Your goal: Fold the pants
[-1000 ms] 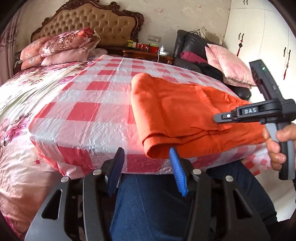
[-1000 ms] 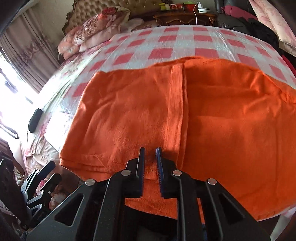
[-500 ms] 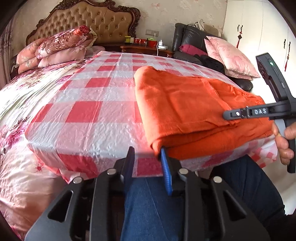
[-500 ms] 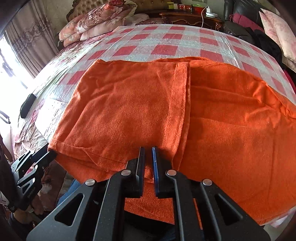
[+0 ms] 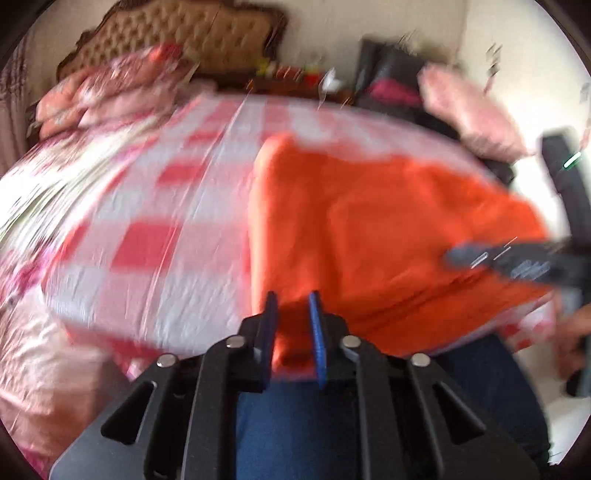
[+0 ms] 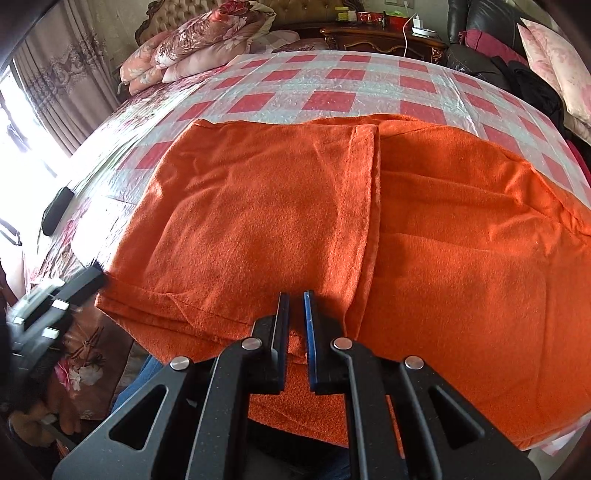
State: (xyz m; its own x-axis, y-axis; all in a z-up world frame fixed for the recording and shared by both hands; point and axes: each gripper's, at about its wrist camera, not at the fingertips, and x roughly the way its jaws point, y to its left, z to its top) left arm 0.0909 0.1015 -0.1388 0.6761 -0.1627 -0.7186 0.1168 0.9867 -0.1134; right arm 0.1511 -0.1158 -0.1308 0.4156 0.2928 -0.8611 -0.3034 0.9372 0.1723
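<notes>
The orange pants point(image 6: 332, 221) lie folded on the red-and-white checked cover point(image 6: 325, 99) of the bed, near its front edge. The left wrist view is blurred by motion. My left gripper point(image 5: 293, 306) is shut on the near left corner of the pants point(image 5: 369, 229). My right gripper point(image 6: 294, 306) is shut on the near edge of the pants, beside the folded-over hem. The left gripper also shows at the pants' left corner in the right wrist view point(image 6: 85, 284); the right gripper shows at the right in the left wrist view point(image 5: 517, 258).
Pink floral pillows point(image 6: 199, 40) lie at the headboard. A wooden nightstand point(image 6: 380, 33) and a dark sofa with pink cushions point(image 6: 554, 62) stand behind the bed. A dark object point(image 6: 55, 210) lies on the bed's left side. The person's blue jeans point(image 5: 303, 424) are below the grippers.
My left gripper moved right to the pants' corner and closed on it. My right gripper stayed shut on the near edge and the pants shifted slightly.
</notes>
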